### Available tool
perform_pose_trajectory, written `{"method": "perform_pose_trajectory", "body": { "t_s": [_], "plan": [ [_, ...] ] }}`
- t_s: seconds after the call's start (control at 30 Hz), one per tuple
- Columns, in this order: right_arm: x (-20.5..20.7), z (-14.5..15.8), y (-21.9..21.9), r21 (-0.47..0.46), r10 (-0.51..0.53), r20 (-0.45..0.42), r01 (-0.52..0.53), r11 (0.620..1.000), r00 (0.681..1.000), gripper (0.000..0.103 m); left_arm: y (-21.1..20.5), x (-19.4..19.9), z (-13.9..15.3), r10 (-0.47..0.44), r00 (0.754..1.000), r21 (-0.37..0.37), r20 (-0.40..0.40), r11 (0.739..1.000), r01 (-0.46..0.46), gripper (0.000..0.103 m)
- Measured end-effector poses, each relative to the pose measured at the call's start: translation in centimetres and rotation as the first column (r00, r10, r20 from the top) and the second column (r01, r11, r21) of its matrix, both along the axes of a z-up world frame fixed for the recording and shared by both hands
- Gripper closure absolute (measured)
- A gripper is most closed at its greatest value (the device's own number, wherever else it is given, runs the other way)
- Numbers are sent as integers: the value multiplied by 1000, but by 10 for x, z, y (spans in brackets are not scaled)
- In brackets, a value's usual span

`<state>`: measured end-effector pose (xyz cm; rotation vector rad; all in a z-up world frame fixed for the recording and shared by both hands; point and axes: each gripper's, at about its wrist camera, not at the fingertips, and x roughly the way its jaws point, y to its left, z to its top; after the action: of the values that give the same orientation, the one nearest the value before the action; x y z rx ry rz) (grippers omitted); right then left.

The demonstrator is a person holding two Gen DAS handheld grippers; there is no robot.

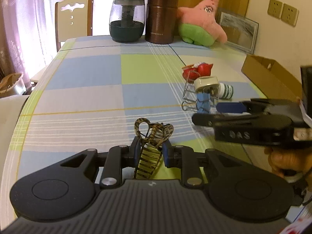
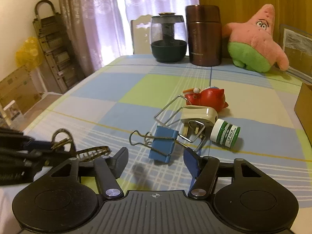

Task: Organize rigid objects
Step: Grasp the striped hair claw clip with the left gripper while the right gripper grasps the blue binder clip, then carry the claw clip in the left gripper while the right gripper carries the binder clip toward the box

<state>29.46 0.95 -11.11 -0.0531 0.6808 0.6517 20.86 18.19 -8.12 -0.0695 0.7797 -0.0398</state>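
- Tortoiseshell plastic sits between your left gripper's [image 1: 150, 153] pads: the hair claw clip [image 1: 151, 146] is clamped there, low in the middle of the left wrist view, its looped handles pointing up and away from the camera.
- Your left tongs are closed as far as they go on that clip, with both blue pads pressed against its sides.
- Your right gripper [image 2: 156, 160] stands partly open at the bottom centre of the right wrist view, and nothing is between its fingers; only the checked tablecloth [image 2: 120, 89] shows in the gap.
- Just beyond those fingertips, centre frame, lies a blue binder clip [image 2: 162, 146] with its wire handles spread out to the left.
- Behind it, a second binder clip's wire loops overlap a cream wall plug [image 2: 198, 115] lying on its side.
- A small green-and-white lip salve jar [image 2: 225, 135] lies on its side, touching the plug's right end.
- A red cat figurine [image 2: 206, 97] lies just behind the plug.
- At the right edge of the left wrist view you can see a brown cardboard box [image 1: 271, 74], well apart from the pile.
- Along the table's far edge, across the top of both views, stand a glass teapot [image 2: 168, 39], a brown flask [image 2: 203, 35] and a pink starfish plush [image 2: 253, 39].
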Motion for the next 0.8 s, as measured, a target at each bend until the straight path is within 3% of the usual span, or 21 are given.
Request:
{"method": "perform_pose_trajectory", "body": {
  "t_s": [0.23, 0.33, 0.8],
  "plan": [
    [9, -8, 9, -17, -41, 0, 41, 999, 999, 58, -7, 4, -4, -28, 1000, 33, 3, 999, 28, 83],
    [10, -8, 9, -11, -41, 1, 41, 999, 999, 73, -9, 7, -6, -38, 999, 40, 1, 998, 38, 81],
    [-2, 3, -22, -8, -41, -35, 41, 999, 999, 73, -18, 13, -10, -59, 998, 118, 10, 991, 58, 80]
  ]
}}
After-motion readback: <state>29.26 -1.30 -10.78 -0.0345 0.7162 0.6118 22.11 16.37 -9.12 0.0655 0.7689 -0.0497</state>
